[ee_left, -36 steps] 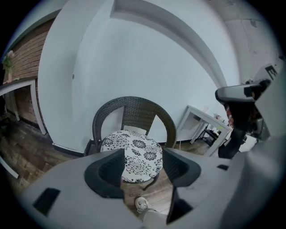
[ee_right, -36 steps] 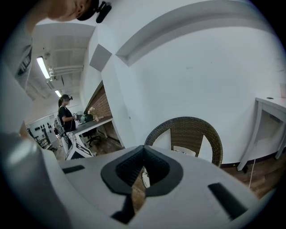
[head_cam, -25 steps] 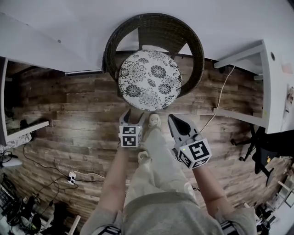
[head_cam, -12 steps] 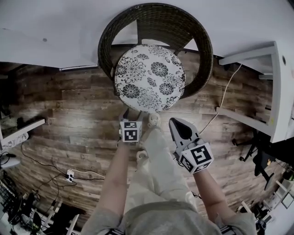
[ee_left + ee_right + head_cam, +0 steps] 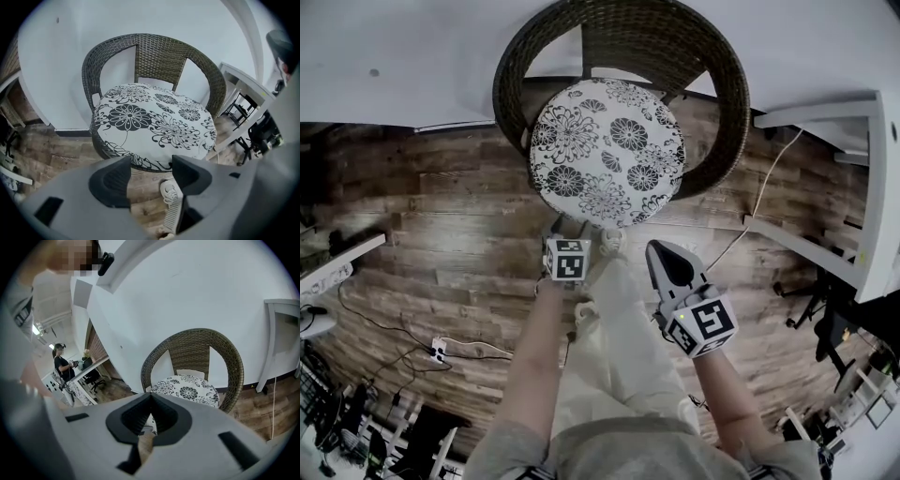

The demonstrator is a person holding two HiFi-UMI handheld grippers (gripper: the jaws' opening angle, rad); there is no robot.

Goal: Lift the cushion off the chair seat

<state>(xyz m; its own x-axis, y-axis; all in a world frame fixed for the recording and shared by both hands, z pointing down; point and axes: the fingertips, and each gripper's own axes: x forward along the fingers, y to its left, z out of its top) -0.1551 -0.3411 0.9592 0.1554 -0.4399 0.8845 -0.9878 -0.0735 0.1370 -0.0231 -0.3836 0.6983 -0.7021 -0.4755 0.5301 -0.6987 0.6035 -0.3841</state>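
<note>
A round white cushion [image 5: 607, 150] with black flower print lies on the seat of a dark wicker chair [image 5: 712, 84] against the white wall. My left gripper [image 5: 568, 228] is open, its tips just short of the cushion's front edge. In the left gripper view the cushion [image 5: 154, 126] fills the middle beyond the parted left gripper [image 5: 150, 174], with nothing between the jaws. My right gripper [image 5: 660, 247] is shut and empty, held lower right of the cushion and apart from it. The right gripper view shows the right gripper [image 5: 151, 399] closed, the cushion [image 5: 187, 387] farther off.
A white desk [image 5: 877, 187] stands right of the chair, with a cable [image 5: 759, 202] running down to the wood floor. A black office chair [image 5: 834, 323] is at far right. A power strip [image 5: 439, 349] lies at left. The person's shoe [image 5: 612, 242] is by the chair's front.
The chair and cushion have drawn nearer and larger in the head view. My left gripper has moved forward to the cushion's front edge. The right gripper has hardly shifted.
</note>
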